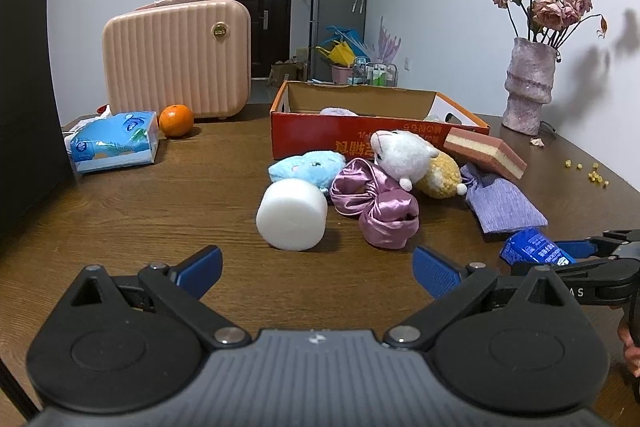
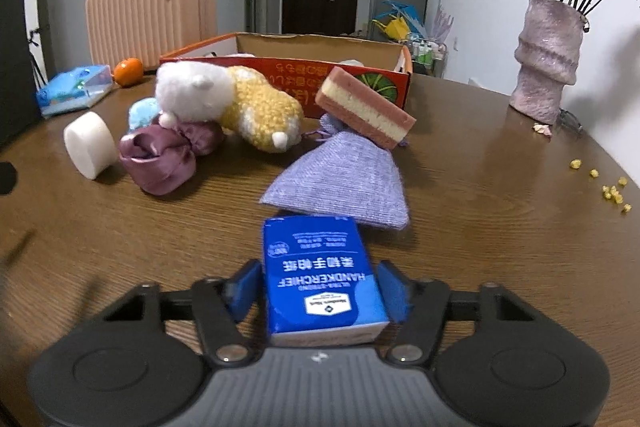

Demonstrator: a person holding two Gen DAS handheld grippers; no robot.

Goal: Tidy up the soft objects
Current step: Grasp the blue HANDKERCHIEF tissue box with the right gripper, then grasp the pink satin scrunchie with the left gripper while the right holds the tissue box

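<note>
My right gripper (image 2: 320, 267) is shut on a blue handkerchief tissue pack (image 2: 320, 279), its blue pads against both long sides, low over the wooden table (image 2: 480, 187). Just beyond the pack lies a lilac cloth pouch (image 2: 344, 183), with a pink-and-yellow sponge (image 2: 364, 107) leaning on its far end. Further left sit a white-and-yellow plush animal (image 2: 232, 99), a purple satin scrunchie (image 2: 160, 159), a light blue plush (image 1: 308, 165) and a white foam cylinder (image 1: 292, 215). Behind them stands an open red cardboard box (image 1: 312, 135). My left gripper (image 1: 316, 259) is open and empty, short of the cylinder.
A pink ribbed suitcase (image 1: 176, 55), an orange (image 1: 176, 121) and a blue tissue packet (image 1: 114, 143) stand at the back left. A vase of dried roses (image 1: 530, 83) is at the back right, with yellow crumbs (image 1: 592, 173) near the table's right edge. A black panel (image 1: 24, 99) fills the left.
</note>
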